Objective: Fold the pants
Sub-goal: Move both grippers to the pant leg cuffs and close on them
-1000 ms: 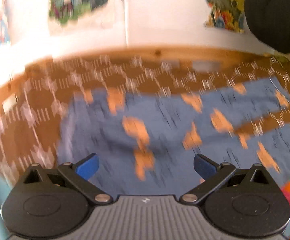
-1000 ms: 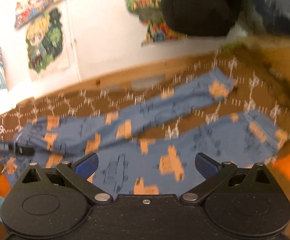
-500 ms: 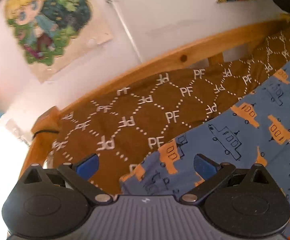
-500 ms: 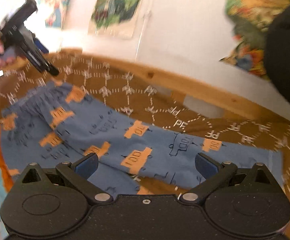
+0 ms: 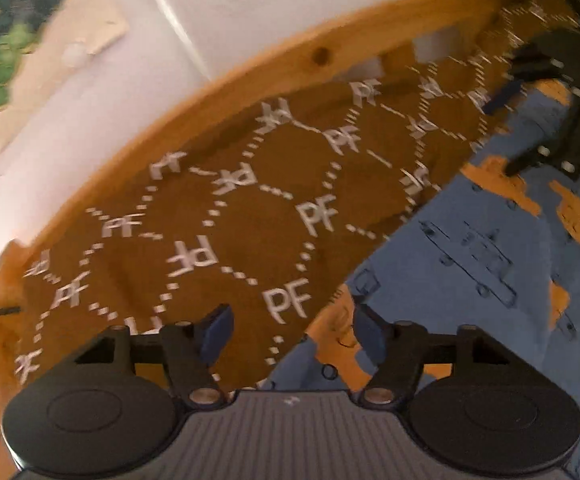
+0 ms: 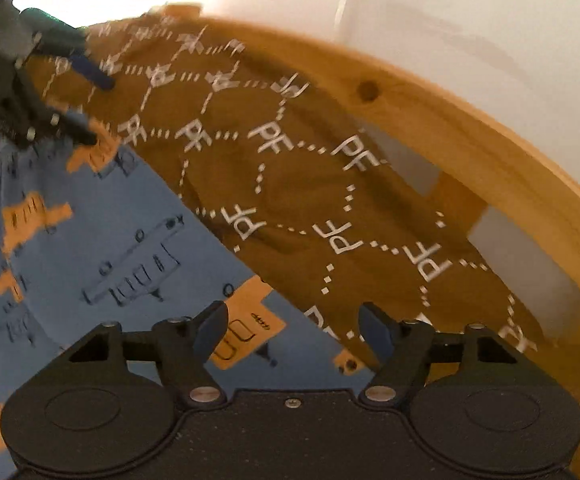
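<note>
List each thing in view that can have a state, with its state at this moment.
left gripper: open, nothing between its fingers, poised at the pants' edge.
right gripper: open, holding nothing, over the pants' far edge.
pants: lying spread flat on the bedspread, not gripped by either gripper.
bedspread: spread over the bed, mild wrinkles.
wooden bed frame: bare rail along the wall.

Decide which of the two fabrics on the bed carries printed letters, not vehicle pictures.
The brown bedspread: white "PF" letters joined by dotted lines cover it. The blue pants lying on it show orange and outlined vehicles, no letters.
</note>
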The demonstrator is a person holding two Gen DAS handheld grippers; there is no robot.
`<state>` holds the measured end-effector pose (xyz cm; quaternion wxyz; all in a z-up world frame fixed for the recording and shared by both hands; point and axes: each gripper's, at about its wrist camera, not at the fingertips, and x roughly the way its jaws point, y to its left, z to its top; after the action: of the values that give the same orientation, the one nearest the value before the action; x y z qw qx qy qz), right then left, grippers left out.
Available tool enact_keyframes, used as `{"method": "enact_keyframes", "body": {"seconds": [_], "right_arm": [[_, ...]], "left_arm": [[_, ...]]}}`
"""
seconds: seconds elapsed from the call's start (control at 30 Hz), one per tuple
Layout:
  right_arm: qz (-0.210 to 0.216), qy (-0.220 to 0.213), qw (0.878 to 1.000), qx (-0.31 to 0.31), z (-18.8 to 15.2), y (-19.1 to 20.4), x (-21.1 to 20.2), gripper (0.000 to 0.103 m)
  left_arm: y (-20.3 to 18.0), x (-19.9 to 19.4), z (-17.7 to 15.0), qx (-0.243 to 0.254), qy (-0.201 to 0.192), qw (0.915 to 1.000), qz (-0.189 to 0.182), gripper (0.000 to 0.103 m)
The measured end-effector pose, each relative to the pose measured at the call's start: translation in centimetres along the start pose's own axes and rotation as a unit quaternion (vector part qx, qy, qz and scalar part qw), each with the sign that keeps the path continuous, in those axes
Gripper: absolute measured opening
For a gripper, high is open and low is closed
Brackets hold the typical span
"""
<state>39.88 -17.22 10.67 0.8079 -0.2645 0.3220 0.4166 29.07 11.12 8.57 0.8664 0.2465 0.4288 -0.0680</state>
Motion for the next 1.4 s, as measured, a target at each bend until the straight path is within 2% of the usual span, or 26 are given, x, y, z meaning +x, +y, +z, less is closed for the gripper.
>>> {"method": "enact_keyframes", "body": {"seconds": [0.1,0.17,0.2,0.23,0.27,0.3,0.33,0.4,0.5,0.63,0.73,0.9,0.97,1.07,1.13,1.23,1.3,1.37,1.4], "right_arm": [[0.026,0.028,0.999,-0.006,-0.2,-0.8,1.3,0.072],[0.025,0.043,0.999,-0.009,-0.7,-1.0,1.9,0.060],[0.022,0.043,0.999,-0.007,-0.9,-1.0,2.0,0.045],[0.017,0.038,0.999,-0.003,-1.1,-1.0,2.0,0.031],[0.013,0.031,0.999,0.003,-1.3,-1.0,1.9,0.024],[0.011,0.021,1.000,0.009,-1.5,-0.9,1.6,0.014],[0.007,0.016,1.000,0.010,-1.7,-0.7,1.4,0.007],[-0.010,0.007,1.000,-0.001,-1.9,0.1,1.0,0.001],[-0.054,-0.014,0.998,-0.021,-1.6,1.1,-0.1,0.000],[-0.116,-0.059,0.991,-0.021,0.6,0.8,-1.3,0.000],[-0.146,-0.072,0.987,-0.010,2.3,0.6,-0.3,0.000],[-0.165,-0.032,0.985,-0.024,3.2,1.1,4.5,0.000],[-0.166,-0.021,0.986,-0.024,3.2,1.0,5.6,0.002],[-0.153,-0.028,0.988,-0.011,3.3,0.2,5.2,0.011],[-0.134,-0.034,0.990,-0.006,3.2,-0.9,4.3,0.036],[-0.099,-0.045,0.994,0.006,3.2,-2.5,3.2,0.058],[-0.082,-0.050,0.995,0.015,3.5,-3.2,3.3,0.061],[-0.070,-0.038,0.997,0.024,4.0,-3.4,4.1,0.058],[-0.066,-0.028,0.997,0.026,3.9,-2.9,4.6,0.038]], "left_arm": [[-0.2,0.4,-0.5,0.037,0.011,0.9983,-0.044,0.071],[-0.6,0.8,-0.6,0.048,0.020,0.9977,-0.044,0.045],[-0.8,1.2,-0.6,0.049,0.029,0.9977,-0.036,0.018],[-0.8,1.7,-0.6,0.041,0.045,0.9977,-0.030,0.013],[-0.6,1.9,-0.5,0.028,0.049,0.9979,-0.033,0.011],[-0.5,1.9,-0.5,0.013,0.048,0.9981,-0.037,0.005],[-0.4,1.7,-0.4,0.005,0.045,0.9982,-0.039,0.002],[-0.3,1.1,-0.3,-0.003,0.032,0.9991,-0.028,0.001],[0.0,-0.6,-0.1,-0.020,-0.001,0.9998,0.006,0.001],[0.9,-2.1,0.9,-0.053,-0.031,0.9969,0.048,0.001],[1.6,-1.6,1.4,-0.063,-0.020,0.9951,0.074,0.001],[2.2,1.0,1.2,-0.076,0.021,0.9932,0.085,0.005],[2.3,1.2,1.0,-0.075,0.015,0.9938,0.081,0.006],[2.5,0.6,0.9,-0.076,0.009,0.9946,0.070,0.009],[2.8,0.0,0.3,-0.084,0.004,0.9947,0.059,0.016],[3.3,-0.3,0.0,-0.094,-0.005,0.9950,0.034,0.025],[3.5,-0.2,-0.3,-0.102,-0.011,0.9945,0.021,0.024],[3.7,-0.1,-0.5,-0.108,-0.014,0.9940,0.014,0.020],[3.7,-0.1,-0.5,-0.107,-0.015,0.9940,0.013,0.011]]}}
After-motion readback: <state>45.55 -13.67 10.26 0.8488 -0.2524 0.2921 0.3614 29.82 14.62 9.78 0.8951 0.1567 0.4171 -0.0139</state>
